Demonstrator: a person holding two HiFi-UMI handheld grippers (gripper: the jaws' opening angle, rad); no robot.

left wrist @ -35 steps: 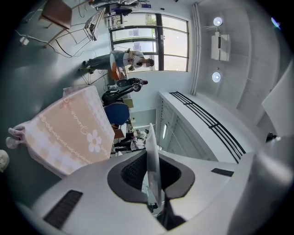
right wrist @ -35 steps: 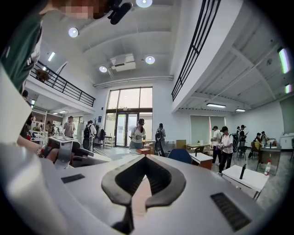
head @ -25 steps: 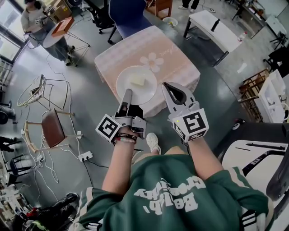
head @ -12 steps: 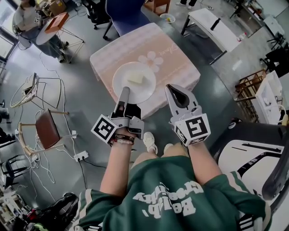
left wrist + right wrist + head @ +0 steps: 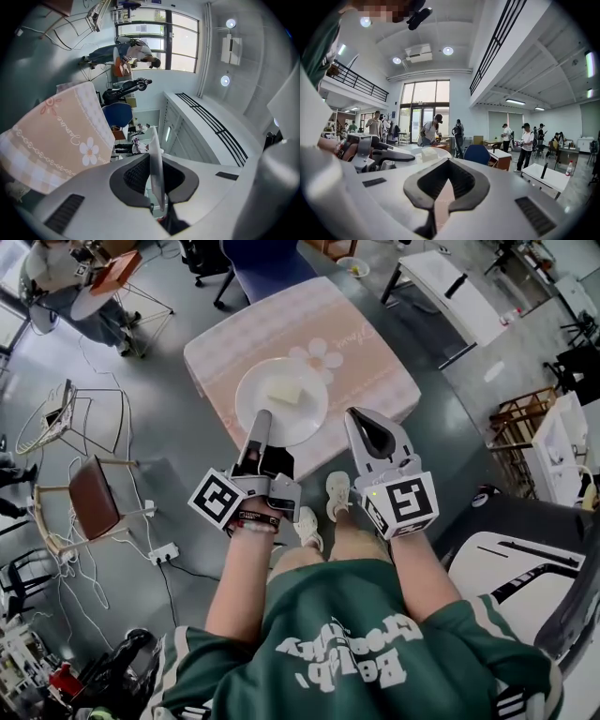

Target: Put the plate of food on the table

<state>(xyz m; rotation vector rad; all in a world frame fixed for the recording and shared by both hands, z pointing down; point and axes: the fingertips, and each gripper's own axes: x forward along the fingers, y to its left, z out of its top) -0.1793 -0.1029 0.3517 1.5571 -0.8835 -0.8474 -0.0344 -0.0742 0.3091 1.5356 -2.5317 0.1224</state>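
Clamping the near rim of the plate (image 5: 281,401), the L gripper (image 5: 262,420) has both pads pressed on it. In the left gripper view the rim runs edge-on between the jaws, so the grip looks firm. R gripper (image 5: 362,416) sits just beside it to the right, jaws closed to a thin slit w/ nothing between them; it touches neither plate nor cloth.

Plate carries a pale block of food (image 5: 286,395) near its middle and is roughly level. It lies over the near half of the table (image 5: 361,352), which is covered in a pink flowered cloth. Can't tell from the head view whether the base is already down on the cloth or a bit above it.

Progress, as I judge it: carry is approx done and the plate is in the right spot. Left to do: lower or confirm contact, release the L grip, pull back w/o dragging the rim. Blue chair (image 5: 267,263) stands at the table's far side, well apart.
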